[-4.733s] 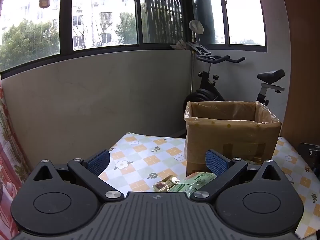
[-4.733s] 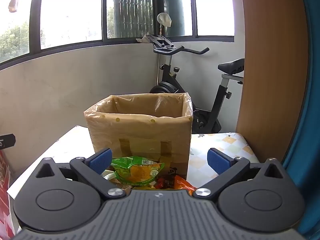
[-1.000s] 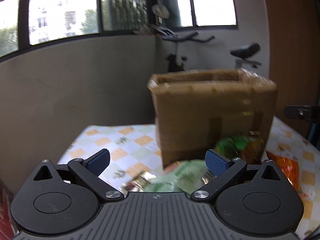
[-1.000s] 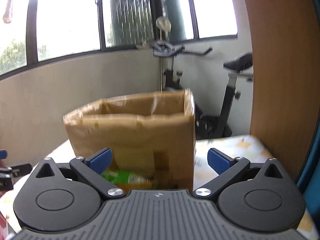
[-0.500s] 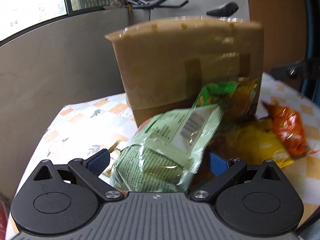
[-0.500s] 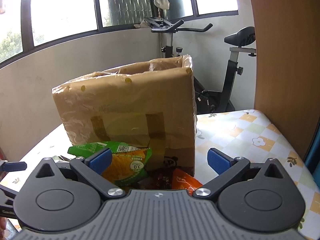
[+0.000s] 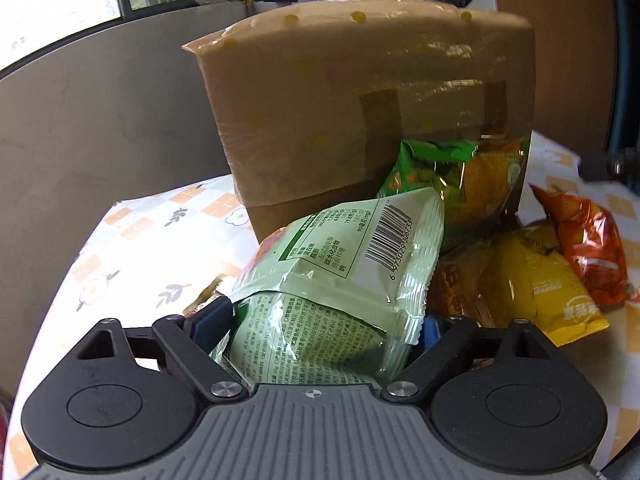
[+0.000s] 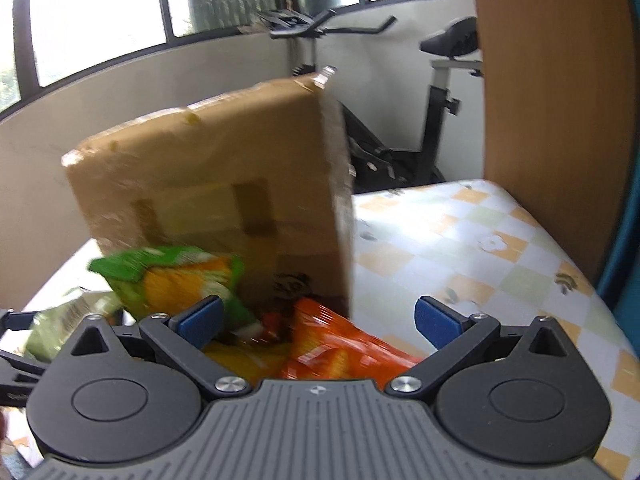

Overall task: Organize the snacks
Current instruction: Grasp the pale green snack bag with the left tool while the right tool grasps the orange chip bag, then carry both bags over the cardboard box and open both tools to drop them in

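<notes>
A pile of snack bags lies on the table in front of a tall cardboard box (image 7: 360,112). My left gripper (image 7: 316,326) has its jaws wide around a pale green snack bag (image 7: 336,280), which fills the gap between the blue pads; whether they press it I cannot tell. Behind it stand a green-and-orange bag (image 7: 460,184), a yellow bag (image 7: 536,280) and an orange bag (image 7: 588,248). My right gripper (image 8: 318,320) is open and empty, low over the orange bag (image 8: 340,348). The box (image 8: 216,200) and the green-and-orange bag (image 8: 180,276) show there too.
The table has a checkered flower cloth (image 8: 480,248). An exercise bike (image 8: 440,92) stands behind the table. A wooden panel (image 8: 552,100) rises at the right edge. A grey wall (image 7: 100,120) runs behind the box. The right gripper's side (image 7: 612,166) shows at right.
My left gripper has dropped and moved forward so the pale green bag now sits between its pads. My right gripper has lowered and shifted toward the orange bag.
</notes>
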A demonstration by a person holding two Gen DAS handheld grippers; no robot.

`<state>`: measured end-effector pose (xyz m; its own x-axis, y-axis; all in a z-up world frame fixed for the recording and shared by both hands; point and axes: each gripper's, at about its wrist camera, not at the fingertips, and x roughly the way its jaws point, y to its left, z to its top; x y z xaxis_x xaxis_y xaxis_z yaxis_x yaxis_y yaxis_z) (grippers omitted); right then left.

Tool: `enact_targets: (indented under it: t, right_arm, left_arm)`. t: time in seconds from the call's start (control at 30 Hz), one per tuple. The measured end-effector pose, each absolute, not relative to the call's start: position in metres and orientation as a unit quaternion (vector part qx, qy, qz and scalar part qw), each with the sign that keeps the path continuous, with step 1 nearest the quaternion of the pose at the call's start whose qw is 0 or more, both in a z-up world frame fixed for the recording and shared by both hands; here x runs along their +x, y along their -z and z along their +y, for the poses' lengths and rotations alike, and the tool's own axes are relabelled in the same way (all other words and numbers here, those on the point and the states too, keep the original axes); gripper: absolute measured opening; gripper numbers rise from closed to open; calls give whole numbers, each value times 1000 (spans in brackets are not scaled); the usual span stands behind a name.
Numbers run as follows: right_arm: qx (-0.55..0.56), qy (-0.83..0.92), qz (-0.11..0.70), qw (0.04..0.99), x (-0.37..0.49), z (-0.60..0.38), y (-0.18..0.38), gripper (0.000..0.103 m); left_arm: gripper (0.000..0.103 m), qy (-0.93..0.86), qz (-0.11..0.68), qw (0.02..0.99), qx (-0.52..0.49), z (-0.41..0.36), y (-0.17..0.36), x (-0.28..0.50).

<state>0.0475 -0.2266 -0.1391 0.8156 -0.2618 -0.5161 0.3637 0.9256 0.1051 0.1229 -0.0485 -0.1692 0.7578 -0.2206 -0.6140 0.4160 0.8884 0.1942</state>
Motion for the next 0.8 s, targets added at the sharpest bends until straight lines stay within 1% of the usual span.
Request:
enact_targets:
  t: [0.03, 0.1, 0.23, 0.53, 0.8]
  right_arm:
    - [101, 168, 259, 946, 47, -228, 142, 103]
    - [106, 173, 268, 942, 45, -232, 147, 103]
    - [114, 180, 287, 934, 45, -237, 158, 102]
    - [157, 202, 309, 916, 50, -240, 184, 99]
    - [159, 211, 297, 917, 50, -239, 189, 100]
  left_arm:
    - [85, 171, 299, 926, 152, -46, 168, 122]
    - [83, 170, 300, 931, 119, -39, 165, 120]
    - [80, 163, 295, 939, 65, -23, 158, 117]
    - [78, 130, 284, 950, 1, 2, 153, 113]
    - [78, 121, 276, 953, -29, 13, 151, 112]
